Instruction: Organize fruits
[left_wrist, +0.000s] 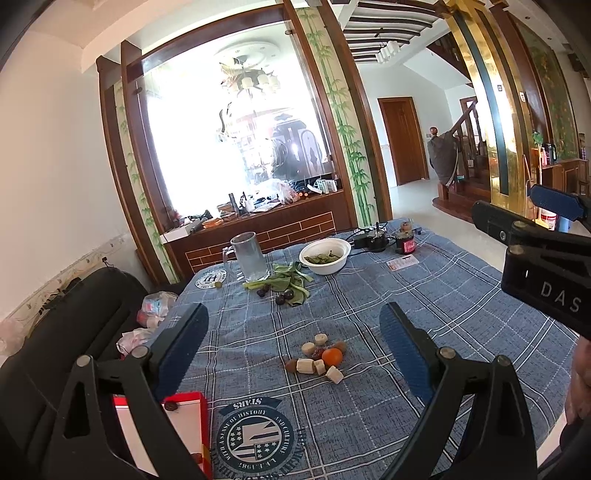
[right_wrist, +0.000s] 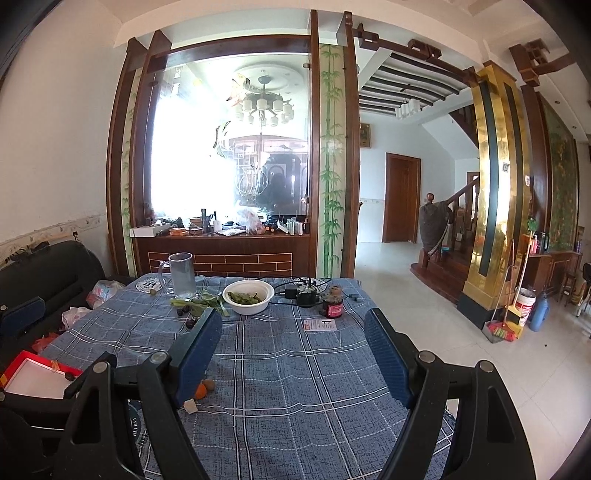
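Note:
A small pile of fruit lies on the blue plaid tablecloth (left_wrist: 369, 314): an orange tangerine (left_wrist: 332, 357), several pale cut pieces (left_wrist: 305, 366), red dates and a brown longan (left_wrist: 340, 346). My left gripper (left_wrist: 293, 350) is open and empty, hovering above and just in front of the pile. A red box with a white inside (left_wrist: 177, 424) sits at the near left, with a dark date on its edge. My right gripper (right_wrist: 293, 354) is open and empty over the table's middle; its left finger hides most of the pile, with the tangerine (right_wrist: 200, 390) peeking out. The red box also shows in the right wrist view (right_wrist: 33, 376).
Farther back stand a glass mug (left_wrist: 248, 256), a white bowl of green peels (left_wrist: 325, 254), green leaves with dark cherries (left_wrist: 284, 291), a small jar (left_wrist: 405, 238), a charger with cables and a card (left_wrist: 402, 263). A black sofa (left_wrist: 55, 332) lies left of the table.

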